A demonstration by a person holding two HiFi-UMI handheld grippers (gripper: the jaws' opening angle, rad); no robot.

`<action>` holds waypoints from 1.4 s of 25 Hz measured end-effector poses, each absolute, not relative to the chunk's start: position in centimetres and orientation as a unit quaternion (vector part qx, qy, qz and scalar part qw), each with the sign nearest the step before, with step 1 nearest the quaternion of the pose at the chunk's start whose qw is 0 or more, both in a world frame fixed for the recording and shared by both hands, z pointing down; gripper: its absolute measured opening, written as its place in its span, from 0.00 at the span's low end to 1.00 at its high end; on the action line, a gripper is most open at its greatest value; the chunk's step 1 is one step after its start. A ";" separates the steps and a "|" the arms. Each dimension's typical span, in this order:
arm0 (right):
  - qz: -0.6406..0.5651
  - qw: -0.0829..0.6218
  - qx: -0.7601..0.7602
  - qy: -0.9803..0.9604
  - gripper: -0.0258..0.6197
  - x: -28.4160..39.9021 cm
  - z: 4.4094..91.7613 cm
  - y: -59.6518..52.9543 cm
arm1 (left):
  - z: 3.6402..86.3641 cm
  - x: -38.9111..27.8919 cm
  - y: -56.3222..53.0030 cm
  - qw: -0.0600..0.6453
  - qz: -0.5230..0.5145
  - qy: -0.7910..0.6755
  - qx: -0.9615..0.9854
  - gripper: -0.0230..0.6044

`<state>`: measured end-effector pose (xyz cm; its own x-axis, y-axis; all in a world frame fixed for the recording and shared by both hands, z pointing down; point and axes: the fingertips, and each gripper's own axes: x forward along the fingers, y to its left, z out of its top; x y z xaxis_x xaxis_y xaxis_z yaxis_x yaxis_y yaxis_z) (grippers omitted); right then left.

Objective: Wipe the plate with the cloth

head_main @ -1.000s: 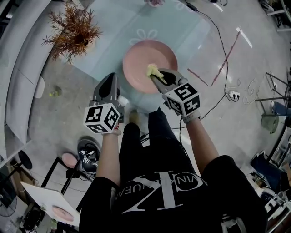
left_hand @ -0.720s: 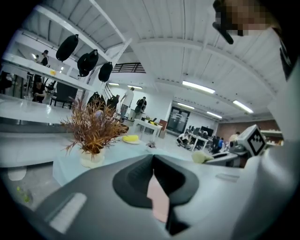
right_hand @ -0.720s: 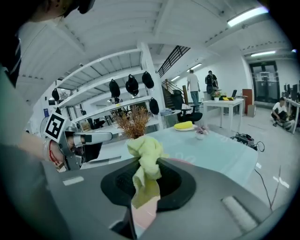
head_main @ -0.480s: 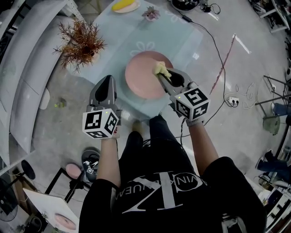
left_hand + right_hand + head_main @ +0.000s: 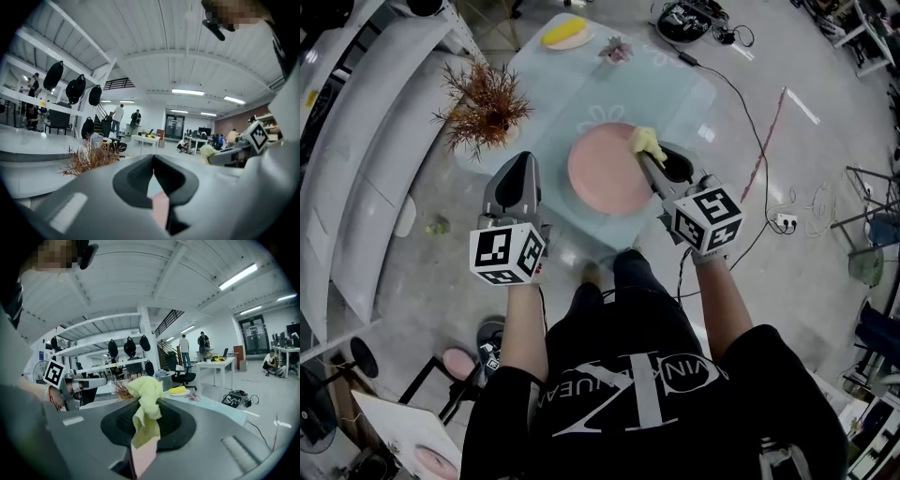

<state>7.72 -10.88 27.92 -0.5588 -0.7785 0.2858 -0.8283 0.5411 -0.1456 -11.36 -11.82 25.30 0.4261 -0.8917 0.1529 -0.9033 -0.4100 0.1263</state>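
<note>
The left gripper [image 5: 525,161] has its jaws pressed together to a thin seam, with nothing between them in the left gripper view [image 5: 153,165]; it hangs above the near left part of the pale glass table [image 5: 572,84], just beside the pink plate [image 5: 605,173] and apart from it. A pink sliver shows low in the gap under its pads, probably the plate, though that view is too tight to be sure. The right gripper [image 5: 644,157] is clamped on the yellow cloth [image 5: 648,142]: in the right gripper view [image 5: 149,425] the jaws pinch the cloth's [image 5: 146,401] lower part and a crumpled bunch stands out beyond the tips. From the head view the cloth sits at the plate's far right rim, and whether it presses on the surface or hovers just over it cannot be told. The plate lies flat on the table, between the two grippers. Each gripper carries a cube with black and white square patterns, one on the left [image 5: 508,251] and one on the right [image 5: 707,218], with no letters on them. The person's black shirt [image 5: 628,384] bears white print seen upside down; "VIN" can be read, and the rest is creased or cut off
</note>
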 end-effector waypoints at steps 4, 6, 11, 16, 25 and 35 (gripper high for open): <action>0.122 0.082 0.465 -0.873 0.16 8.3 26.1 -11.1 | 23.3 -11.1 -12.3 0.074 0.031 -0.533 0.842 0.04; 0.117 0.077 0.467 -0.873 0.16 8.6 25.3 -11.0 | 22.4 -11.0 -12.3 0.062 0.031 -0.534 0.843 0.04; 0.103 0.063 0.469 -0.875 0.16 9.0 23.3 -11.1 | 20.2 -10.8 -12.3 0.034 0.023 -0.534 0.844 0.04; 0.093 0.054 0.473 -0.875 0.16 9.4 21.9 -10.9 | 18.6 -10.8 -12.1 0.022 0.015 -0.537 0.843 0.04; 0.074 0.027 0.482 -0.873 0.16 10.1 19.2 -10.8 | 16.8 -11.8 -11.5 0.011 0.010 -0.549 0.836 0.04; 0.058 0.006 0.495 -0.867 0.16 10.8 17.4 -11.0 | 15.5 -12.8 -11.4 0.006 0.000 -0.562 0.827 0.04</action>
<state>10.83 -11.04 17.37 -0.5108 -0.8570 0.0682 -0.8584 0.5040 -0.0951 -12.77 -11.41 15.49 0.3694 -0.9292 0.0065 -0.9292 -0.3694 0.0094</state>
